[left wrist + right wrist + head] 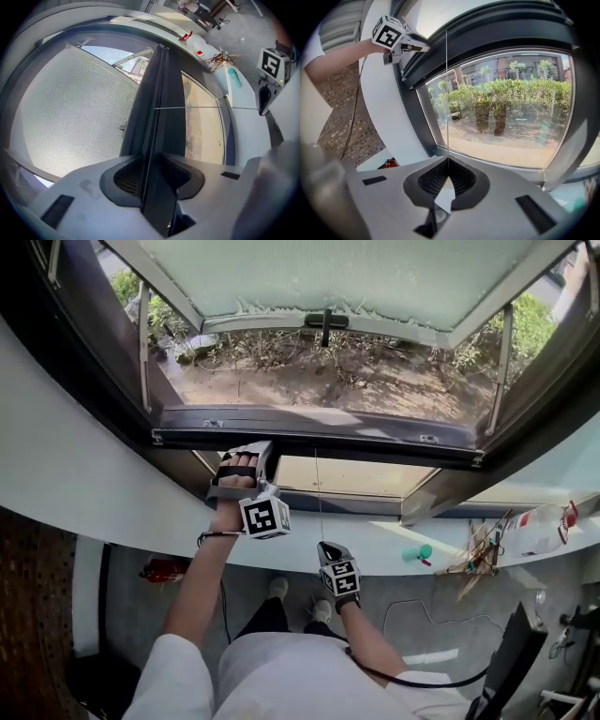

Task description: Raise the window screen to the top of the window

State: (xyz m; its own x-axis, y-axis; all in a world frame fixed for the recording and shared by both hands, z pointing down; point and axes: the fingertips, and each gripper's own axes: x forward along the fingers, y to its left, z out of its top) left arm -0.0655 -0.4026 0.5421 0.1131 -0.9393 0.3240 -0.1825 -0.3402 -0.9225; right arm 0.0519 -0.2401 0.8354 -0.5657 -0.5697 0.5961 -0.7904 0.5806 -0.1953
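The window screen (347, 273) is a pale mesh that fills the upper window. Its dark bottom bar (375, 432) runs across the middle of the head view. My left gripper (246, 457) reaches up to the bar's left part. In the left gripper view the bar (161, 93) passes edge-on between the jaws of the left gripper (152, 164), and both pads stand a little off it. A thin cord (318, 493) hangs from the bar down to my right gripper (328, 547). The right gripper (448, 171) is shut on the cord (446, 93).
A white curved sill (94, 512) runs under the window, with a fixed glass pane (366, 474) below the bar. On the sill's right lie a plastic bottle (544, 526), a teal object (420, 554) and a tangle of sticks (478, 554). A red object (164, 568) sits on the floor.
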